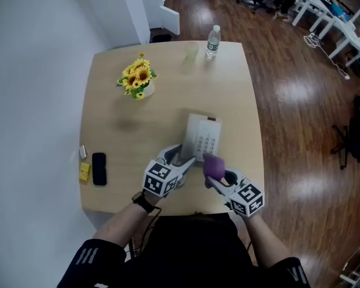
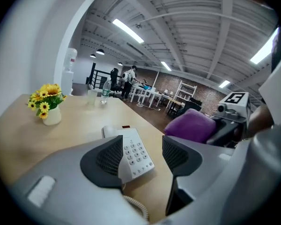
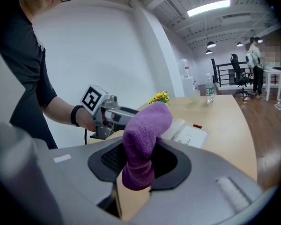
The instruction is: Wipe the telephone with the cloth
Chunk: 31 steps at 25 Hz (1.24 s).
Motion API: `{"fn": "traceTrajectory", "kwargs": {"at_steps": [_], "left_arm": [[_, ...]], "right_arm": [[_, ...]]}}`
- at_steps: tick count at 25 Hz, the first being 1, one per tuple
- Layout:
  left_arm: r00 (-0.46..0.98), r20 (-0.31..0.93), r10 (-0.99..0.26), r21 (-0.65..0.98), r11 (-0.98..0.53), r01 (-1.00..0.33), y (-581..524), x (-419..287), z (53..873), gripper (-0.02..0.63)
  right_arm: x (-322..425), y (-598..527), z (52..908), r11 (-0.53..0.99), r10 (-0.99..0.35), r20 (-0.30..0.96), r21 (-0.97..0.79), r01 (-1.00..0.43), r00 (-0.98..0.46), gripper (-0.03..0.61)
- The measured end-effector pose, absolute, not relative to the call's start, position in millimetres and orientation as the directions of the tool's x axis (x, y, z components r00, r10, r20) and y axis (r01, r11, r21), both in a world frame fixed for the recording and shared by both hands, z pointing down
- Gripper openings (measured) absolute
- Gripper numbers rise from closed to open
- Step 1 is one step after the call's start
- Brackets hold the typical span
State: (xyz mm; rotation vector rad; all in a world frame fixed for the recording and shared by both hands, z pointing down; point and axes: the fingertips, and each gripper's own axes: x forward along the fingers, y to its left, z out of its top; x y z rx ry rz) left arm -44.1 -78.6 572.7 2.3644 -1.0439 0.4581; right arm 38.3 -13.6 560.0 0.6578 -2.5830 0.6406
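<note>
A white push-button telephone (image 1: 203, 138) lies on the wooden table (image 1: 114, 125), just in front of me. My left gripper (image 1: 181, 157) stands open at the phone's near left corner; in the left gripper view the keypad (image 2: 136, 154) shows between the spread jaws, with a gap to the right jaw. My right gripper (image 1: 216, 175) is shut on a folded purple cloth (image 1: 213, 165), held upright just off the phone's near right corner. The cloth (image 3: 143, 139) sticks up out of the right gripper's (image 3: 140, 162) jaws, with the telephone (image 3: 189, 134) beyond it.
A pot of sunflowers (image 1: 138, 80) stands at the far left, a water bottle (image 1: 212, 41) and a clear glass (image 1: 191, 51) at the far edge. A black mobile phone (image 1: 99, 168) and a small yellow item (image 1: 84, 171) lie near the left edge. A coiled cord (image 2: 133, 206) trails from the telephone.
</note>
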Motion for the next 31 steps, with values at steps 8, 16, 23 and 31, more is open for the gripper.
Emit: {"fn": "traceTrajectory", "kwargs": {"at_steps": [8, 16, 23, 31], "left_arm": [[0.661, 0.461, -0.593, 0.274, -0.613, -0.741, -7, -56, 551, 0.259], [0.623, 0.434, -0.651, 0.256, -0.574, -0.778, 31, -38, 534, 0.259], [0.613, 0.414, -0.673, 0.273, -0.55, -0.789, 76, 9, 520, 0.259], [0.571, 0.419, -0.706, 0.243, -0.519, -0.819, 130, 24, 511, 0.258]], "right_arm": [[39, 3, 533, 0.792, -0.364, 0.431, -0.323, -0.518, -0.826, 0.138], [58, 39, 514, 0.843, -0.312, 0.399, -0.303, -0.445, -0.862, 0.138], [101, 91, 505, 0.865, -0.284, 0.373, -0.297, -0.404, -0.883, 0.137], [140, 146, 495, 0.871, -0.28, 0.348, -0.299, -0.389, -0.895, 0.137]]}}
